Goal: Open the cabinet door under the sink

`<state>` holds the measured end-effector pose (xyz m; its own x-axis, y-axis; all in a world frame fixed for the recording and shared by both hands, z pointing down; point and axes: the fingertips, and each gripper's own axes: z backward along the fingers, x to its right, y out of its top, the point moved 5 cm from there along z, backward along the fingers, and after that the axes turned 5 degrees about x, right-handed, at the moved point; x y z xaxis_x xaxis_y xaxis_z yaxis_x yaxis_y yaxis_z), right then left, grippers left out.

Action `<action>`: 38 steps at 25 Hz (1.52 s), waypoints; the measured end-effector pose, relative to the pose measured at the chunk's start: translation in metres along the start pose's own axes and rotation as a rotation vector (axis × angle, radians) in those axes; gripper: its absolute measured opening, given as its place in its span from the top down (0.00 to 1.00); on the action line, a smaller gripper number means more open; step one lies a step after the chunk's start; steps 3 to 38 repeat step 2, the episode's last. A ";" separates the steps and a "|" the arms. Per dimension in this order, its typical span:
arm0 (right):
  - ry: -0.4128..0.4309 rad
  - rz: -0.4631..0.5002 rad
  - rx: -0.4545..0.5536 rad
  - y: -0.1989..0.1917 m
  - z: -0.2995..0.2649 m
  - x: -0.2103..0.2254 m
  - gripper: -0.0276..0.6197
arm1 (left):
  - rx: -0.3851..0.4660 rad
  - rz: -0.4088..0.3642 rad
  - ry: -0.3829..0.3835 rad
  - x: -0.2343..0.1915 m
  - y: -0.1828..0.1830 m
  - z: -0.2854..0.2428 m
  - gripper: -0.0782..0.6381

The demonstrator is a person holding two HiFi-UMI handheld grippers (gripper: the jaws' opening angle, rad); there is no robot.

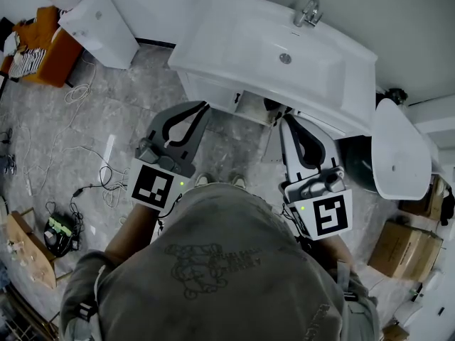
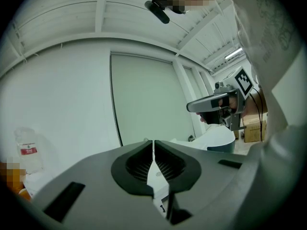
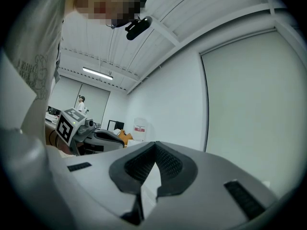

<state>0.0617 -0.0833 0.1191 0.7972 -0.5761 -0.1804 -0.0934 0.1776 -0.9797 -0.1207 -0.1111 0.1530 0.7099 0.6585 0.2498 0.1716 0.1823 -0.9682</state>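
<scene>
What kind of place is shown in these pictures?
Probably a lab or workshop mocked up as a bathroom, not a real one: a sink stands on a stone floor, with loose cables and cardboard boxes around.

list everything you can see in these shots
sink: one, white, top centre
tap: one, silver, sink's back edge
cabinet: one, white, under the sink
rounded fixture: one, white, right of the sink
cardboard boxes: several, brown, floor's left and right edges
cables: several, black and white, floor at left
left tool: one, grey, shut, empty
right tool: one, grey, shut, empty
</scene>
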 end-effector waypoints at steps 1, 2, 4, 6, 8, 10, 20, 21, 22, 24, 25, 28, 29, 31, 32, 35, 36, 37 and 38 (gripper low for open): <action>-0.005 -0.003 0.003 0.001 0.000 0.001 0.91 | 0.002 0.002 -0.002 0.000 0.001 0.000 0.85; -0.011 -0.006 0.005 0.002 0.001 0.001 0.91 | 0.004 0.003 -0.005 0.001 0.002 0.000 0.85; -0.011 -0.006 0.005 0.002 0.001 0.001 0.91 | 0.004 0.003 -0.005 0.001 0.002 0.000 0.85; -0.011 -0.006 0.005 0.002 0.001 0.001 0.91 | 0.004 0.003 -0.005 0.001 0.002 0.000 0.85; -0.011 -0.006 0.005 0.002 0.001 0.001 0.91 | 0.004 0.003 -0.005 0.001 0.002 0.000 0.85; -0.011 -0.006 0.005 0.002 0.001 0.001 0.91 | 0.004 0.003 -0.005 0.001 0.002 0.000 0.85; -0.011 -0.006 0.005 0.002 0.001 0.001 0.91 | 0.004 0.003 -0.005 0.001 0.002 0.000 0.85; -0.011 -0.006 0.005 0.002 0.001 0.001 0.91 | 0.004 0.003 -0.005 0.001 0.002 0.000 0.85; -0.011 -0.006 0.005 0.002 0.001 0.001 0.91 | 0.004 0.003 -0.005 0.001 0.002 0.000 0.85; -0.011 -0.006 0.005 0.002 0.001 0.001 0.91 | 0.004 0.003 -0.005 0.001 0.002 0.000 0.85; -0.011 -0.006 0.005 0.002 0.001 0.001 0.91 | 0.004 0.003 -0.005 0.001 0.002 0.000 0.85; -0.011 -0.006 0.005 0.002 0.001 0.001 0.91 | 0.004 0.003 -0.005 0.001 0.002 0.000 0.85; -0.011 -0.006 0.005 0.002 0.001 0.001 0.91 | 0.004 0.003 -0.005 0.001 0.002 0.000 0.85; -0.011 -0.006 0.005 0.002 0.001 0.001 0.91 | 0.004 0.003 -0.005 0.001 0.002 0.000 0.85; -0.011 -0.006 0.005 0.002 0.001 0.001 0.91 | 0.004 0.003 -0.005 0.001 0.002 0.000 0.85; -0.011 -0.006 0.005 0.002 0.001 0.001 0.91 | 0.004 0.003 -0.005 0.001 0.002 0.000 0.85; -0.011 -0.006 0.005 0.002 0.001 0.001 0.91 | 0.004 0.003 -0.005 0.001 0.002 0.000 0.85; -0.011 -0.006 0.005 0.002 0.001 0.001 0.91 | 0.004 0.003 -0.005 0.001 0.002 0.000 0.85; -0.011 -0.006 0.005 0.002 0.001 0.001 0.91 | 0.004 0.003 -0.005 0.001 0.002 0.000 0.85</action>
